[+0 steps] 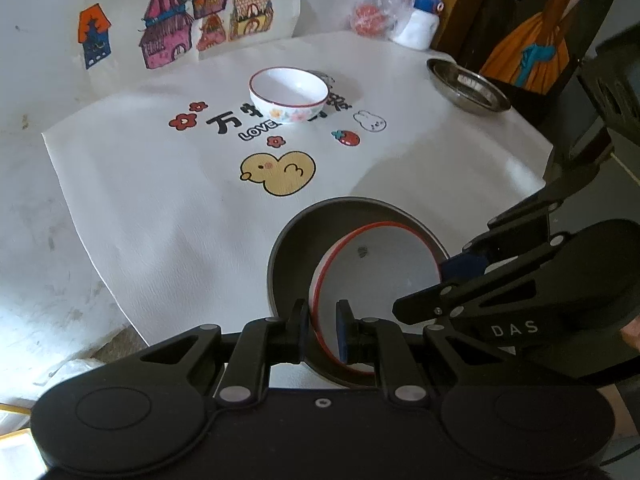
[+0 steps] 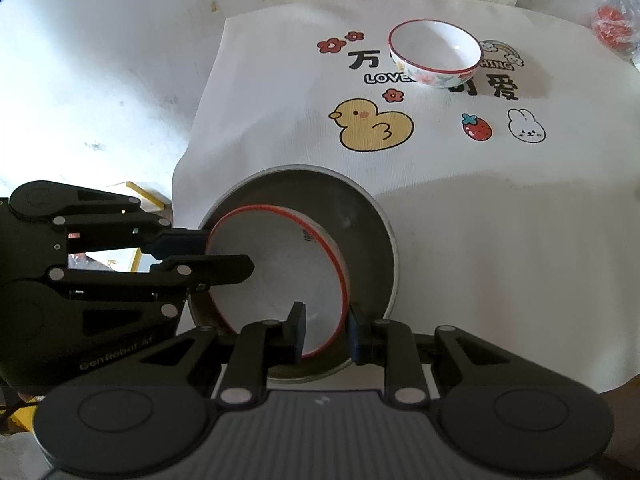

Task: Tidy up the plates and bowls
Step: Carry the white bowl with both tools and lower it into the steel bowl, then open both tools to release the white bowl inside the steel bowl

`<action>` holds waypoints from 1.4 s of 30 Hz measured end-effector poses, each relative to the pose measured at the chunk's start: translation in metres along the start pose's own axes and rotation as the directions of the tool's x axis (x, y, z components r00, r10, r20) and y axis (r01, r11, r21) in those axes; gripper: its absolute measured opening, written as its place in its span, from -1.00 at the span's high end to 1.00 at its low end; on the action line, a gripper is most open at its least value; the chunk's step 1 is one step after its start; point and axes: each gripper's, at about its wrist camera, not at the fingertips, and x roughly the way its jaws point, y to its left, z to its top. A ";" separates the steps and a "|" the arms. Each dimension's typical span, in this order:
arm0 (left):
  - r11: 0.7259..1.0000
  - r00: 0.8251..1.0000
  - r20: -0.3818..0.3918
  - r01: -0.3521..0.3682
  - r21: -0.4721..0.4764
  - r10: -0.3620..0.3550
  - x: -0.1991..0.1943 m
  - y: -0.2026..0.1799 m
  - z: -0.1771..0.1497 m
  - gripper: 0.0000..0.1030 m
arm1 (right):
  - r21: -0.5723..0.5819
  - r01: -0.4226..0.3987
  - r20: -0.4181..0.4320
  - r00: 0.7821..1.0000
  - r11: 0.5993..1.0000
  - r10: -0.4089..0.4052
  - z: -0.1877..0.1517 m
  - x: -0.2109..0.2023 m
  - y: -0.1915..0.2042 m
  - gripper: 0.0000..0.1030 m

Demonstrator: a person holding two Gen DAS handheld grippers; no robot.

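Left wrist view: the left gripper (image 1: 323,330) is closed narrowly on the near rim of the red-rimmed bowl (image 1: 376,276), which is tilted inside the grey plate (image 1: 288,252). Right wrist view: the right gripper (image 2: 326,332) is clamped on the bowl's rim (image 2: 276,276). A floral bowl (image 2: 435,54) stands well beyond the fingers.

Left claw (image 1: 323,330) and right claw (image 2: 325,334) are each clamped, converging near-side.

The floral bowl (image 1: 289,94) hides part of the printed text on the white cloth (image 1: 160,208); the plastic bag (image 2: 616,24) is cut off.
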 end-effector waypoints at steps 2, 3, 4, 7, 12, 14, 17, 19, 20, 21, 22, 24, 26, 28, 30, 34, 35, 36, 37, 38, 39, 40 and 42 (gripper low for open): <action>1.000 1.000 -0.011 0.000 0.000 0.000 0.002 0.000 0.002 0.72 | 0.001 -0.001 -0.009 1.000 1.000 0.001 0.002 0.001 -0.001 0.50; 1.000 1.000 -0.015 0.001 0.000 -0.001 0.002 0.000 0.002 0.72 | 0.000 -0.001 -0.009 1.000 1.000 0.001 0.002 0.001 -0.002 0.50; 1.000 1.000 -0.018 0.002 -0.002 -0.002 0.003 0.001 0.003 0.72 | -0.001 0.001 -0.010 1.000 1.000 -0.001 0.002 0.001 -0.002 0.50; 1.000 1.000 -0.023 0.009 -0.012 -0.009 0.004 0.002 0.004 0.70 | 0.000 0.002 -0.008 1.000 1.000 -0.002 0.003 0.001 -0.003 0.47; 1.000 0.999 -0.029 0.016 -0.026 -0.017 0.004 0.005 0.005 0.67 | 0.000 0.000 -0.005 1.000 1.000 0.000 0.003 0.001 -0.003 0.45; 0.999 1.000 -0.026 0.015 -0.029 -0.016 0.003 0.005 0.006 0.66 | -0.004 -0.007 -0.003 1.000 1.000 0.006 0.003 0.000 -0.004 0.43; 0.999 1.000 -0.017 0.013 -0.033 -0.014 0.001 0.005 0.008 0.64 | -0.003 -0.008 -0.002 1.000 1.000 0.008 0.003 0.000 -0.005 0.43; 0.999 1.000 -0.014 0.011 -0.034 -0.012 -0.001 0.006 0.008 0.62 | -0.005 -0.007 -0.001 1.000 1.000 0.007 0.003 -0.001 -0.005 0.42; 0.999 1.000 -0.015 0.011 -0.036 -0.012 -0.001 0.006 0.008 0.62 | -0.005 -0.006 -0.001 1.000 1.000 0.006 0.003 0.000 -0.004 0.42; 0.999 1.000 -0.015 0.012 -0.036 -0.012 -0.001 0.006 0.008 0.61 | -0.008 -0.006 -0.001 1.000 1.000 0.006 0.003 -0.001 -0.004 0.42; 0.999 1.000 -0.015 0.011 -0.035 -0.012 -0.001 0.006 0.009 0.60 | -0.009 -0.007 0.000 1.000 1.000 0.007 0.003 -0.001 -0.003 0.40; 0.999 1.000 -0.014 0.015 -0.037 -0.016 -0.002 0.006 0.009 0.59 | -0.011 -0.011 0.003 1.000 1.000 0.011 0.002 -0.003 -0.004 0.36; 0.999 1.000 -0.009 0.021 -0.041 -0.021 -0.003 0.007 0.009 0.56 | -0.013 -0.014 0.011 1.000 1.000 0.014 0.002 -0.005 -0.004 0.30; 0.999 1.000 -0.003 0.023 -0.045 -0.023 -0.004 0.009 0.010 0.55 | -0.014 -0.018 0.020 1.000 1.000 0.018 0.001 -0.009 -0.004 0.20; 0.999 1.000 -0.001 0.027 -0.048 -0.027 -0.005 0.009 0.010 0.54 | -0.017 -0.018 0.026 0.999 1.000 0.018 0.001 -0.011 -0.003 0.16; 0.998 1.000 0.016 0.027 -0.049 -0.026 -0.010 0.010 0.011 0.48 | -0.024 -0.017 0.038 0.999 1.000 0.018 0.001 -0.016 -0.001 0.09; 0.998 0.999 0.022 0.026 -0.049 -0.025 -0.012 0.010 0.012 0.46 | -0.025 -0.016 0.042 0.999 1.000 0.017 0.001 -0.018 0.000 0.08; 0.998 0.999 0.029 0.025 -0.049 -0.024 -0.014 0.010 0.012 0.43 | -0.027 -0.017 0.045 0.999 1.000 0.018 0.001 -0.019 -0.001 0.06; 0.999 0.999 0.037 0.022 -0.049 -0.020 -0.017 0.011 0.013 0.40 | -0.027 -0.016 0.050 0.999 1.000 0.017 0.000 -0.020 -0.001 0.04; 0.999 0.999 0.045 0.017 -0.048 -0.015 -0.019 0.011 0.014 0.35 | -0.027 -0.016 0.055 0.998 1.000 0.018 0.000 -0.022 -0.001 0.03; 0.999 0.998 0.054 0.013 -0.049 -0.011 -0.021 0.012 0.015 0.32 | -0.027 -0.017 0.059 0.998 0.999 0.018 0.000 -0.023 -0.002 -0.02; 0.999 0.998 0.062 0.013 -0.052 -0.010 -0.023 0.013 0.015 0.31 | -0.026 -0.017 0.066 0.998 1.000 0.019 0.000 -0.025 -0.002 -0.07; 0.998 0.997 0.078 0.017 -0.064 -0.012 -0.026 0.017 0.018 0.26 | -0.021 -0.019 0.078 0.997 1.000 0.021 0.000 -0.029 -0.005 -0.13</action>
